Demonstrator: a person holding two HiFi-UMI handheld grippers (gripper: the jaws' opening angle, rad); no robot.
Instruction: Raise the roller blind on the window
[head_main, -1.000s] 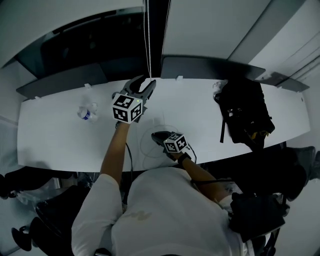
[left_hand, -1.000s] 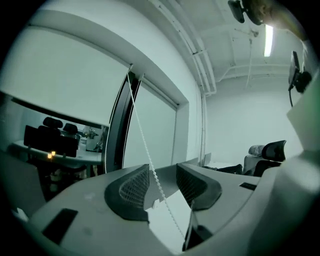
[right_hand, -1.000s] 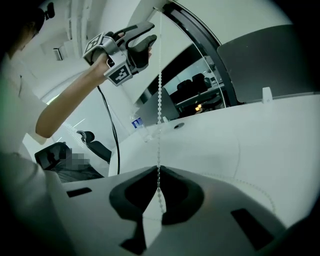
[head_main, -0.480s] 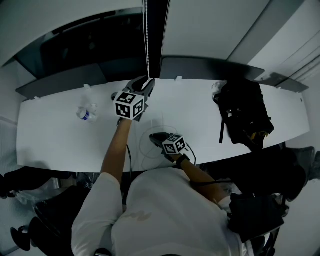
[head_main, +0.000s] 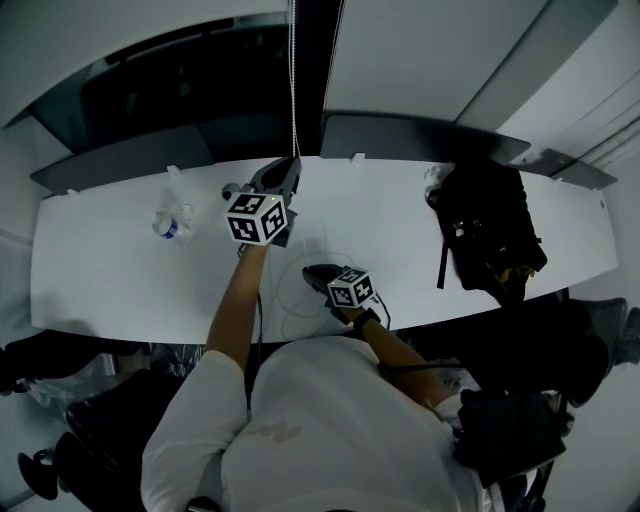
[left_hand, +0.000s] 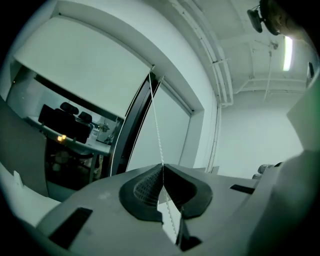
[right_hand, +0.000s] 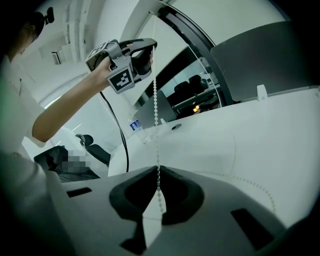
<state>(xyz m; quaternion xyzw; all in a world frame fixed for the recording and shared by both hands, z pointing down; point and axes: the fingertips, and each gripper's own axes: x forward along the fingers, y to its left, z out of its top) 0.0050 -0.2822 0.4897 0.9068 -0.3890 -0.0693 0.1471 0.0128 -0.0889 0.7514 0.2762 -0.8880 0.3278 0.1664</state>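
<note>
The left gripper, raised over the far edge of the table, has just closed its jaws tight on the bead chain hanging beside the roller blind. Nearer and lower, the right gripper pinches the same chain. The blue label on the bottle is too small to read.

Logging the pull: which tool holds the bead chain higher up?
The left tool, its jaws just closed on the bead chain up by the window; the right tool grips it lower, near the table.

left gripper just clamped cord, right gripper clamped
</note>
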